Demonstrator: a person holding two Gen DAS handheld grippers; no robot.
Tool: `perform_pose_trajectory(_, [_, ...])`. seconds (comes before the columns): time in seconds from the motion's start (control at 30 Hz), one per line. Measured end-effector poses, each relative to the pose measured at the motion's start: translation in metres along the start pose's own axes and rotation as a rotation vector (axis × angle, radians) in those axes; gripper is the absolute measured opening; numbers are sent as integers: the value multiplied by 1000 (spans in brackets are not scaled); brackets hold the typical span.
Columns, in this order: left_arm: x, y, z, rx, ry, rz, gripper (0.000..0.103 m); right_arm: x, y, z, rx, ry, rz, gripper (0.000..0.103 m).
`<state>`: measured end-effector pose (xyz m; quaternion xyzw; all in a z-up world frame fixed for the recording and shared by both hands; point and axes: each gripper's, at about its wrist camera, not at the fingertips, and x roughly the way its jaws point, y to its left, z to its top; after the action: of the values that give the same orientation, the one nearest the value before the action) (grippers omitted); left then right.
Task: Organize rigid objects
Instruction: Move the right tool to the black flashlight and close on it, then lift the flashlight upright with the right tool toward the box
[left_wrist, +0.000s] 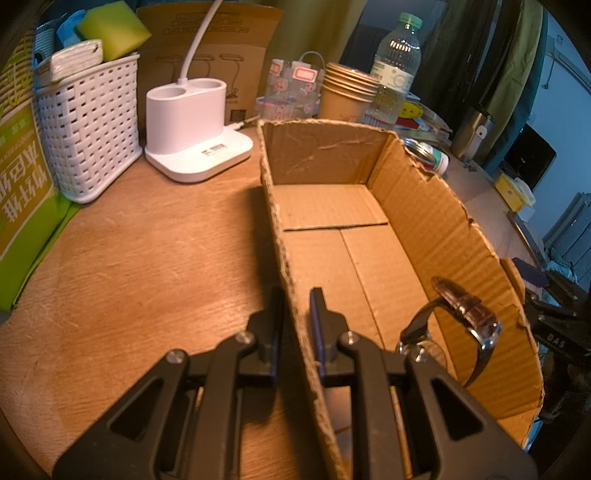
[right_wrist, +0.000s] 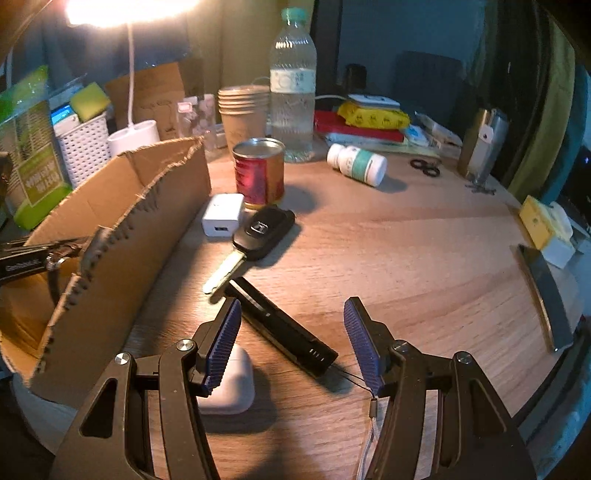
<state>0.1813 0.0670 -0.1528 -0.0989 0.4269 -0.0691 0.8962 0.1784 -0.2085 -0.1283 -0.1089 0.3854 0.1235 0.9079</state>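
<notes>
A watch (left_wrist: 461, 325) already sits inside the cardboard box (left_wrist: 424, 206), against its near right wall. Still outside, on the surface right of the box, lie a car key (right_wrist: 258, 236), a white charger (right_wrist: 221, 216), a black stick (right_wrist: 284, 332), a white earbud case (right_wrist: 232, 384), a red can (right_wrist: 259, 171) and a pill bottle (right_wrist: 357, 163). So most of the job is left. My left gripper (left_wrist: 295, 306) tilts down, its jaws closed tight on the box's left wall. My right gripper (right_wrist: 291, 325) tilts down over the black stick, jaws apart and holding nothing.
</notes>
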Motion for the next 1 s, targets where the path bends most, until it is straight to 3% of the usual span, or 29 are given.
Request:
perform_pose_trajectory(0.13, [0,0,0,0,0,0,15,9,0,-1,-6,8,-26,61])
perform_pose_trajectory(0.33, [0,0,0,0,0,0,15,16,-3,-3,22,30,6,61])
perform_pose_trajectory(0.5, [0,0,0,1,0,0,15,19,-3,-3,30,38,-37,61])
perform_pose_trajectory(0.83, [0,0,0,1,-1,0,16,26,-6,-3,59,47,-8,61])
perform_pose_trajectory(0.9, [0,0,0,1,0,0,16,26,-5,-3,57,43,-6,58])
perform_pose_trajectory(1.0, [0,0,0,1,0,0,16,24,-3,-3,51,34,-2,34])
